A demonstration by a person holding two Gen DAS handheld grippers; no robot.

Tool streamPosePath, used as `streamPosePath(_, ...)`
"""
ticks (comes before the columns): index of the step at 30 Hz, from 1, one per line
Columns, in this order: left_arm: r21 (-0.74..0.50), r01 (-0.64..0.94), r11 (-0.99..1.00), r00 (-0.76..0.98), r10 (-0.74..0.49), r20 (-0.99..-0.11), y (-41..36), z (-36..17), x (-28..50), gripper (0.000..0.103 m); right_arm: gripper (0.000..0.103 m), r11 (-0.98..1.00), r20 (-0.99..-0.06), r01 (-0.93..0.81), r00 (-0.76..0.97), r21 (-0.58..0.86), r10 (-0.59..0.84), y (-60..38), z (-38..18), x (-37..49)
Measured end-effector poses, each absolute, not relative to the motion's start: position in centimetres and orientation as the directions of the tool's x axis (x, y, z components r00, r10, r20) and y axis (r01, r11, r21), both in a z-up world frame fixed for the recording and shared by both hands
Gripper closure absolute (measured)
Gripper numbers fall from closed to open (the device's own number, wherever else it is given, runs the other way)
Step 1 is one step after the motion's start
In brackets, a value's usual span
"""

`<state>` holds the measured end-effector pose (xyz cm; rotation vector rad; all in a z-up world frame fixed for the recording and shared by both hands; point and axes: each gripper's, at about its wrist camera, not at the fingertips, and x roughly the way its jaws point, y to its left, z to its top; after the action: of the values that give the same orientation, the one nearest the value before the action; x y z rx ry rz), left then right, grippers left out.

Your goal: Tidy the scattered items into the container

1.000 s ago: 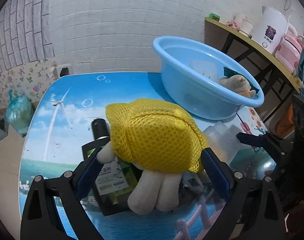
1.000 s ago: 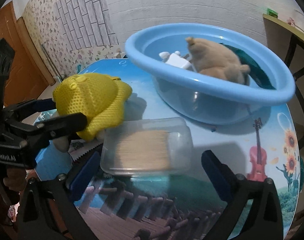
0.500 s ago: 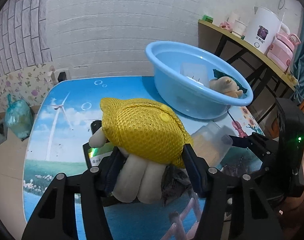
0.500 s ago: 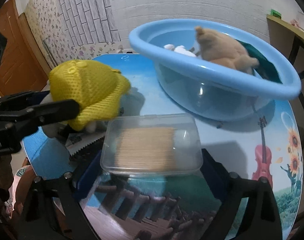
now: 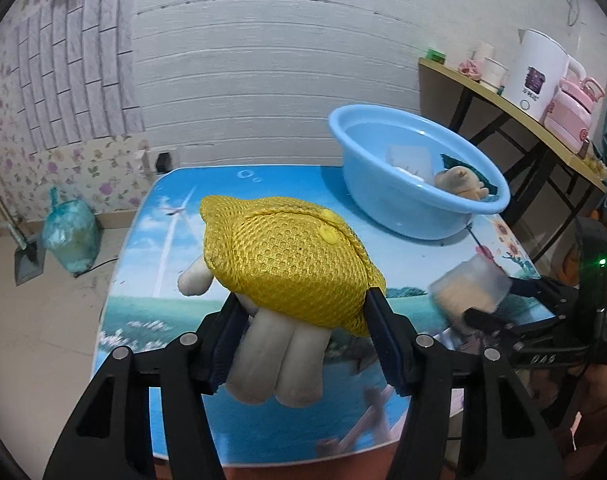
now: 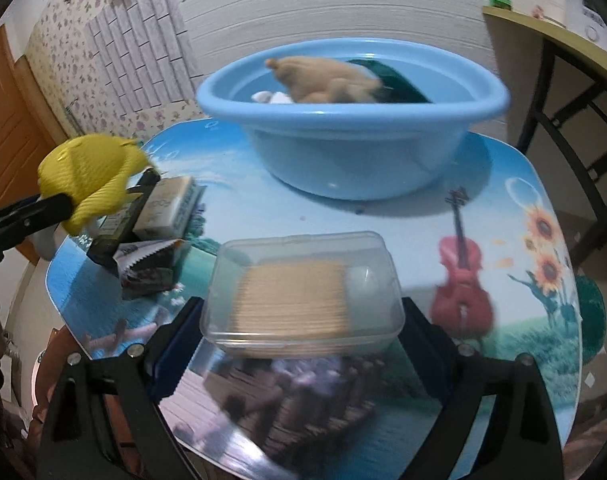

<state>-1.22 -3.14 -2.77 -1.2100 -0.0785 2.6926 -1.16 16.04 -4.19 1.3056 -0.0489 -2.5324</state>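
Left gripper (image 5: 305, 330) fingers are clamping yellow-mesh plush toy (image 5: 287, 264); right gripper (image 6: 301, 332) fingers are gripping clear toothpick box (image 6: 303, 292), blurred.

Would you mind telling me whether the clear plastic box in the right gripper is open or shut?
Shut. The clear plastic box has its lid seated flush all round, with the tan sticks sealed inside, as the right gripper clamps its sides.
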Motion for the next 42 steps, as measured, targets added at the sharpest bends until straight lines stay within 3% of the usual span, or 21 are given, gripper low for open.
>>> streamPosePath(12,-0.034,-0.104,-0.994,-0.621,0.091,-0.778,-4.5,-4.0,0.1,0.041,0.009,-0.977,-0.803,0.17,-0.561,0.13,-0.204,18.5,-4.4,-0.1)
streamPosePath(24,-0.074,-0.081,-0.994,-0.585,0.108,-0.804,-4.5,-5.7,-1.4,0.019,0.008,-0.974,-0.807,0.196,-0.553,0.113,-0.205,17.8,-4.9,-0.6)
streamPosePath(30,-0.094,-0.057,-0.994,-0.575,0.11,-0.811,-4.4,-6.6,-2.6,0.016,0.008,-0.976,-0.814,0.194,-0.548,0.096,-0.189,17.3,-5.3,-0.8)
streamPosePath(34,-0.087,-0.055,-0.995,-0.582,0.103,-0.807,-4.0,-6.7,-3.1,0.016,0.008,-0.977,-0.817,0.193,-0.546,0.092,-0.185,17.2,-5.5,-0.8)
streamPosePath(36,-0.079,-0.068,-0.994,-0.598,0.105,-0.794,-3.9,-6.3,-2.9,0.03,0.009,-0.975,-0.813,0.199,-0.549,0.1,-0.195,17.3,-5.4,-0.8)
streamPosePath(42,-0.092,-0.102,-0.991,-0.621,0.136,-0.772,-3.8,-5.0,-2.3,0.033,0.009,-0.974,-0.789,0.195,-0.579,0.112,-0.206,17.5,-4.5,-0.5)
